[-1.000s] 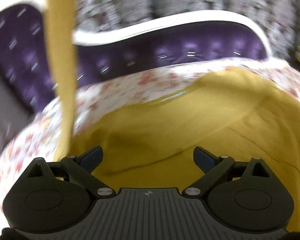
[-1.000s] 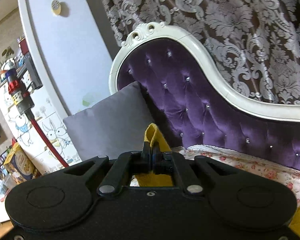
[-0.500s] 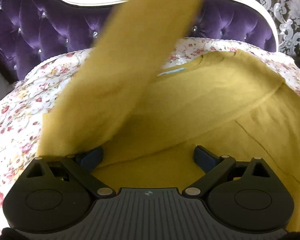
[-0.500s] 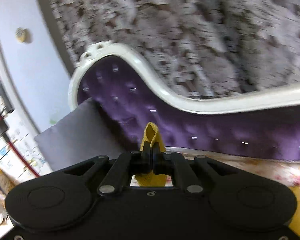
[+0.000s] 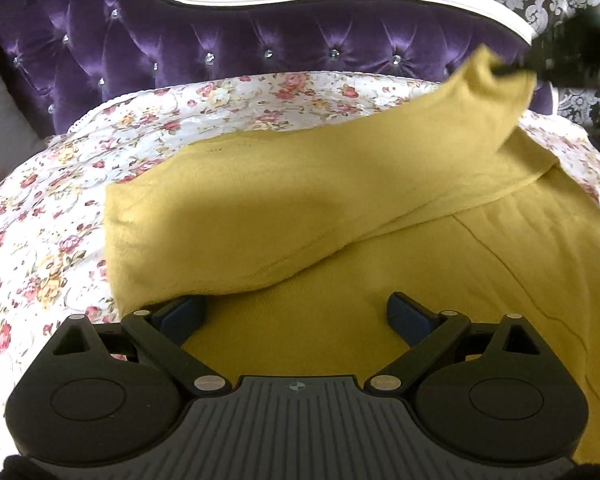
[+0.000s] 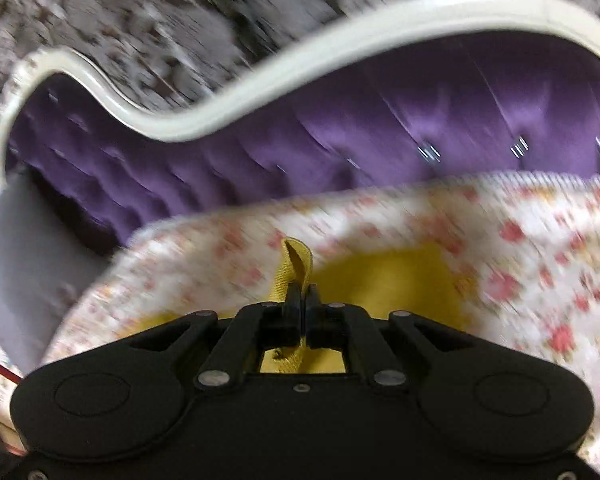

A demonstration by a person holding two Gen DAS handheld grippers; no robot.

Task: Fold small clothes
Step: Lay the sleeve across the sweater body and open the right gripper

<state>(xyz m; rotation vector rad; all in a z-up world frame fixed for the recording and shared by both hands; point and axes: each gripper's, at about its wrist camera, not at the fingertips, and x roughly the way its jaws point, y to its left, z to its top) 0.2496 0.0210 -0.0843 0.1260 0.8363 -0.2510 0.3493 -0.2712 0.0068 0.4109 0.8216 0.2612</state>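
The left hand-held gripper point(image 5: 294, 312) hovers wide apart, nothing between its pads, just over the near part of the mustard-yellow knit garment point(image 5: 380, 300) spread on the floral bedspread point(image 5: 40, 240). Beyond it, the folded-over sleeve point(image 5: 300, 208) runs long from near-left up to far-right, where the right hand-held gripper point(image 6: 302, 300) pinches its cuff point(image 6: 296, 264), so the right is nearer. No containers show; the purple tufted headboard point(image 5: 260, 40) stands farthest

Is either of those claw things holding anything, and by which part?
The right gripper pinches the yellow garment by its sleeve end; the left gripper holds nothing.
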